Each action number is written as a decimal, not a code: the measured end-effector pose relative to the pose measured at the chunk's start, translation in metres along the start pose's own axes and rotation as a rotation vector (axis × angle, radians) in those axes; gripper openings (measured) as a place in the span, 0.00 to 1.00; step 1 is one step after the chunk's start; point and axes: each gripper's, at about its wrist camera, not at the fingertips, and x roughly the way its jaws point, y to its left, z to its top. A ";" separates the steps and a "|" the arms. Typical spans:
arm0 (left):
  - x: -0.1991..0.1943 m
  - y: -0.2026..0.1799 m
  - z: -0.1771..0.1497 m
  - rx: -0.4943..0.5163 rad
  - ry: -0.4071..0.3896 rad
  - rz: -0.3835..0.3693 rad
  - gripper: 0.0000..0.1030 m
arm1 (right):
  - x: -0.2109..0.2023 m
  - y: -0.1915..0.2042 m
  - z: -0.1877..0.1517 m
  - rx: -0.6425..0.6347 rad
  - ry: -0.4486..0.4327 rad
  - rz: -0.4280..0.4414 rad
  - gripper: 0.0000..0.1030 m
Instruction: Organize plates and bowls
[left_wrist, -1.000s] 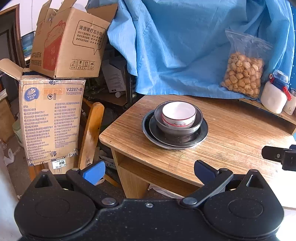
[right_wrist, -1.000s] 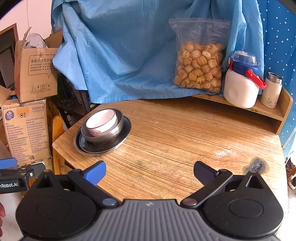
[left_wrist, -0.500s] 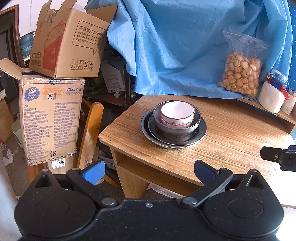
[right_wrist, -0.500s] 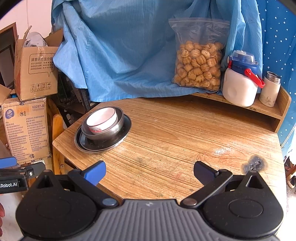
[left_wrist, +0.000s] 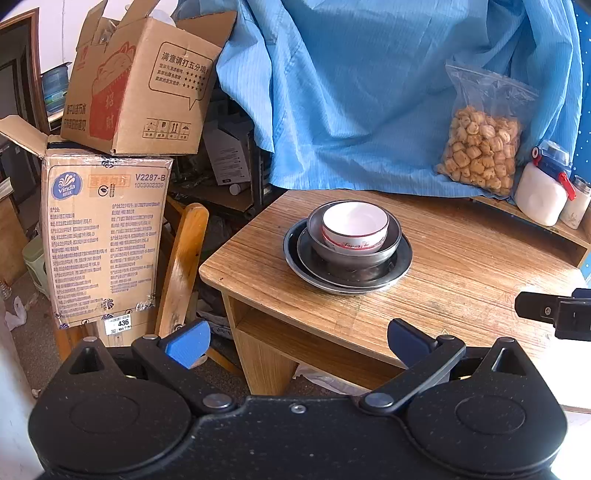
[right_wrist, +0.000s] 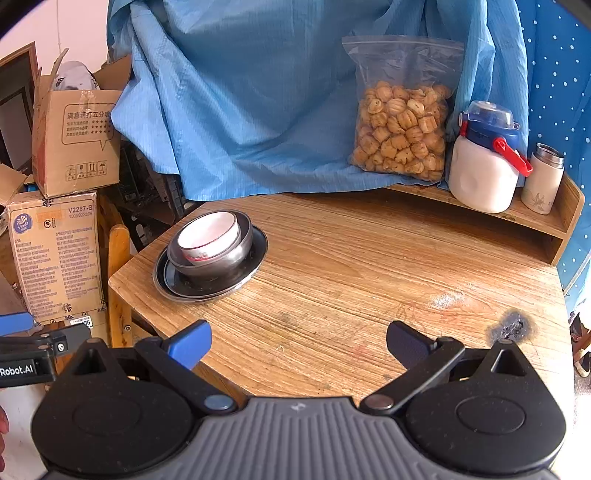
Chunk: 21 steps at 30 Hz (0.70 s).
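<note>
The white bowl (left_wrist: 355, 228) with a red pattern sits inside a metal bowl (left_wrist: 354, 248), and this metal bowl stands on two stacked metal plates (left_wrist: 317, 271). In the left wrist view the whole stack is in the middle of the frame, near the left corner of the wooden table (left_wrist: 461, 273); in the right wrist view the same stack (right_wrist: 210, 258) is at the left of centre. Judging from this, the sorting seems to be finished or nearly finished, because I see no other plate or bowl lying loose on the table. The upper plate sits a little off centre on the lower one, so perhaps a small correction is left, but this is only my judgement. The left gripper (left_wrist: 295, 338) hangs in front of the table edge with its jaws wide apart and nothing between them. The right gripper (right_wrist: 297, 341) is over the near part of the table, also spread wide and empty, well apart from the stack. At the back, in the upper right of the frame, a bag of snacks (right_wrist: 402, 125), a white bottle with a blue lid (right_wrist: 484, 170) and a small flask (right_wrist: 543, 181) stand on a low shelf (right_wrist: 535, 218), before a blue cloth (right_wrist: 258, 92). They do not look like part of the task.
</note>
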 end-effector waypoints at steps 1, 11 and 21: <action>0.000 0.000 -0.001 0.000 -0.001 -0.001 0.99 | 0.000 0.000 0.000 -0.001 0.000 0.000 1.00; 0.001 -0.001 0.000 0.001 -0.001 -0.004 0.99 | 0.001 -0.002 -0.001 0.001 0.004 -0.002 1.00; 0.001 -0.001 0.000 -0.001 -0.001 -0.002 0.99 | 0.005 -0.001 0.000 -0.006 0.007 0.003 1.00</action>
